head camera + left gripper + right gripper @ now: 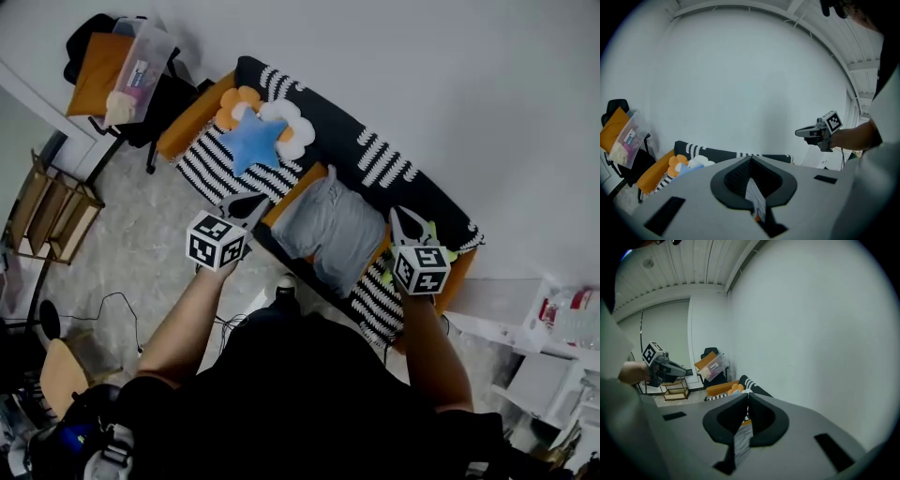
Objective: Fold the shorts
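Spread flat on the seat of the sofa (375,155): grey shorts (328,230), close to dead centre in the head view. No telling from here which end is the waistband.

Likely to handle as soft, light, limp cloth. No stiffness to speak of, so apt to sag and trail once lifted. Not fragile, and probably not slippery against the cushion beneath. Best taken by a thin pinch of the edge at two corners at once, one on the nine o'clock side and one on the three o'clock side, then lifted level and laid over. Better not pinched in the middle: bunching likely.

Left gripper (248,204) at nine o'clock of the shorts, jaws pressed together with nothing in them. Right gripper (403,217) at three o'clock, likewise closed and empty, just beside the cloth's edge. Must open before any pinch.

Counted:
- one pair of shorts
- two grippers
- one sofa
- one blue star cushion (253,139) at eleven o'clock of the shorts
- one chair (173,103) further out at ten o'clock, loaded with a bag
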Motion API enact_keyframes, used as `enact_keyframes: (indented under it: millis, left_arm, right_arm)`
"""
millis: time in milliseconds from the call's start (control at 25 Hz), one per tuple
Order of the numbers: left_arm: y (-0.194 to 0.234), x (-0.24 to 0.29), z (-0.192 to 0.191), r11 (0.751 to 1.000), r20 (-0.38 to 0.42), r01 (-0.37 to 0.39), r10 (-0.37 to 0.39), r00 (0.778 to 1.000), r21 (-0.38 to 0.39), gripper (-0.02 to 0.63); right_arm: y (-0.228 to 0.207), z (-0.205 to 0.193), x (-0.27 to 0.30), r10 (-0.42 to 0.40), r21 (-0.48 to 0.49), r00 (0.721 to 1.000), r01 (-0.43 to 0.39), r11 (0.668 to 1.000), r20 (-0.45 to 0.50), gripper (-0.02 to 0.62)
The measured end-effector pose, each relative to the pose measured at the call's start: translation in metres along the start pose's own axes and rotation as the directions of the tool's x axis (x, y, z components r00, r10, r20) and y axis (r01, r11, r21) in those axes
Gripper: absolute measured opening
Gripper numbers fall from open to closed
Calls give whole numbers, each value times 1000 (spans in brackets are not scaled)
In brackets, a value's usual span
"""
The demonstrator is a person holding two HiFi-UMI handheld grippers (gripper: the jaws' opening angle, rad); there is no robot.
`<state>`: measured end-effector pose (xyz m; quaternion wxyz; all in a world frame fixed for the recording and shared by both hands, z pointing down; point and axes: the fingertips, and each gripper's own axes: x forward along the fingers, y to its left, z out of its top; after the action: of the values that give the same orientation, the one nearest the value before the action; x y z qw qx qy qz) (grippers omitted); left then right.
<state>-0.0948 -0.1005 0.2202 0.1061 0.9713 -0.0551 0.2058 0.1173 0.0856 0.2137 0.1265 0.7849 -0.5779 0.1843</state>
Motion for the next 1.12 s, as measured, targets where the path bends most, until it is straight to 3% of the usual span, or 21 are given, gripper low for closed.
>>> enact_keyframes:
  millis: [200, 560, 960, 1120]
  left_arm:
    - [45, 3, 1, 1000, 0, 11, -11, 1000, -21, 18]
    - [87, 2, -16, 998, -23, 2, -3, 1000, -69, 18]
    - [102, 6, -31, 987, -49, -116, 111, 993, -115, 18]
    - [87, 10, -27, 971, -35, -182, 178, 983, -156, 18]
  right_arm:
    - [15, 15, 36, -3, -43, 1000, 2, 999, -23, 9]
    - [24, 12, 91, 12, -97, 996, -22, 995, -94, 9]
    - [6, -2, 156, 114, -149, 982, -136, 979, -149, 9]
    - [0, -6, 164, 190, -157, 969, -214, 964, -155, 9]
